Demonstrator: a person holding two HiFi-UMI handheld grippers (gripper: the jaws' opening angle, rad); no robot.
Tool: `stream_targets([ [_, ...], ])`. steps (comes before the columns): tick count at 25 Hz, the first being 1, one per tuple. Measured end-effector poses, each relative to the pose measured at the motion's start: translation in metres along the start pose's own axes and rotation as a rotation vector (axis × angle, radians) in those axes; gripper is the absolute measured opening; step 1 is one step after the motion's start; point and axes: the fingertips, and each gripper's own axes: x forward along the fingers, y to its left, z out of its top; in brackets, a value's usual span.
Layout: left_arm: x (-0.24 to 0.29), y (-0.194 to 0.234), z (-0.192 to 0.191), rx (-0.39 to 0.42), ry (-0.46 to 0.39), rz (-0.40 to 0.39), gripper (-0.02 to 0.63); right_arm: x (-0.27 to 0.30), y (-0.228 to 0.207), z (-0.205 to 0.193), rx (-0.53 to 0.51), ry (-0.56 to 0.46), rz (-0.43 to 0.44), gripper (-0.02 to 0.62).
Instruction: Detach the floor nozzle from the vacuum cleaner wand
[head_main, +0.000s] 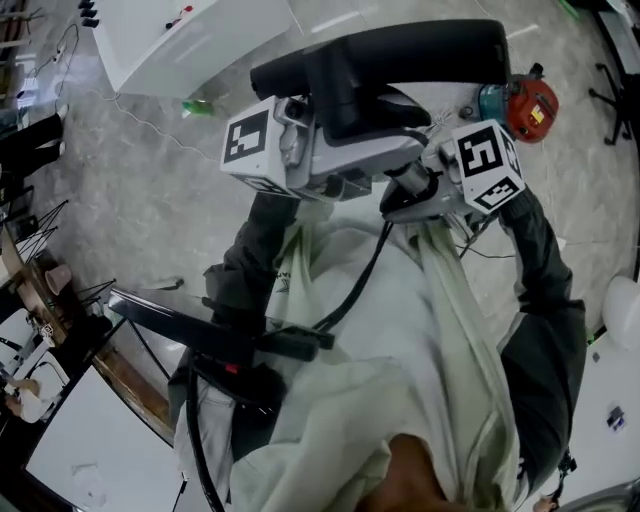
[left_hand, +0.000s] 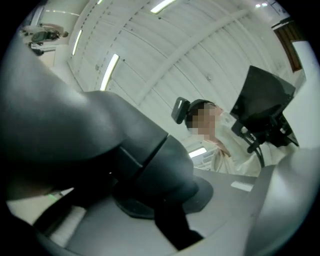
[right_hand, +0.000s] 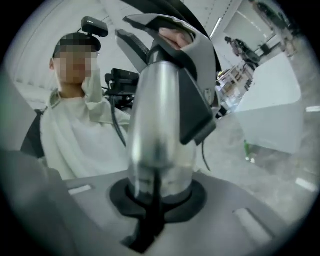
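Black plastic head: floor nozzle (head_main: 400, 50), held up in the air in front of the person's chest, well clear of the floor (head_main: 150, 200). Its long body lies crosswise at the top of the head view.
Silver metal tube: wand (right_hand: 155, 135), upright in the right gripper view, running into a dark grey collar (right_hand: 197, 90). The joint looks seated, so the nozzle appears not yet detached.
Nozzle handling: judged to be a stiff, fairly light moulded shell with a smooth skin that may slip. Take hold at the thick neck, not the wide head.
Wand handling: judged rigid and polished, so slippery. Grip close to the collar to limit leverage.
Left tongs (left_hand: 165, 200): clamped on the nozzle's dark grey neck, which fills the space between the jaws.
Right tongs (right_hand: 152, 210): pinching the wand just below the collar.
Relative position: the joint sits between the two tongs, and the nozzle head lies just beyond them.
Release: probably a catch at the collar, though its exact place cannot be told. Then pull straight along the tube.
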Motion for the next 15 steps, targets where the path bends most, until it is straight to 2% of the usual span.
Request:
stream_targets([
  [2,-0.001,0.016,0.000,-0.010,0.023,0.096,0.071,0.000,-0.017,0.004,-0.009,-0.037,-0.150,0.035],
  [4,-0.007,0.035,0.000,-0.028,0.049,0.247,0.069,-0.004,-0.039,0.006,-0.006,-0.039,-0.366,0.035],
  [7,-0.028,0.064,0.001,-0.055,0.056,0.514,0.067,-0.019,-0.074,0.001,0.044,0.021,-0.793,0.035],
  [9,-0.040,0.073,0.002,-0.064,0.054,0.619,0.067,-0.032,-0.091,-0.001,0.053,0.066,-1.079,0.035],
  [10,-0.043,0.073,0.002,-0.064,0.053,0.635,0.066,-0.036,-0.095,-0.001,0.046,0.080,-1.169,0.035],
  [11,-0.044,0.072,0.004,-0.059,0.051,0.628,0.066,-0.037,-0.097,-0.001,0.034,0.088,-1.208,0.035],
  [12,-0.044,0.068,0.006,-0.047,0.048,0.595,0.067,-0.035,-0.098,0.001,0.016,0.087,-1.197,0.035],
  [13,-0.043,0.061,0.008,-0.025,0.045,0.538,0.067,-0.030,-0.097,0.003,-0.010,0.079,-1.144,0.035],
  [15,-0.033,0.038,0.012,0.043,0.051,0.388,0.071,-0.015,-0.089,0.005,-0.079,0.051,-0.943,0.037],
])
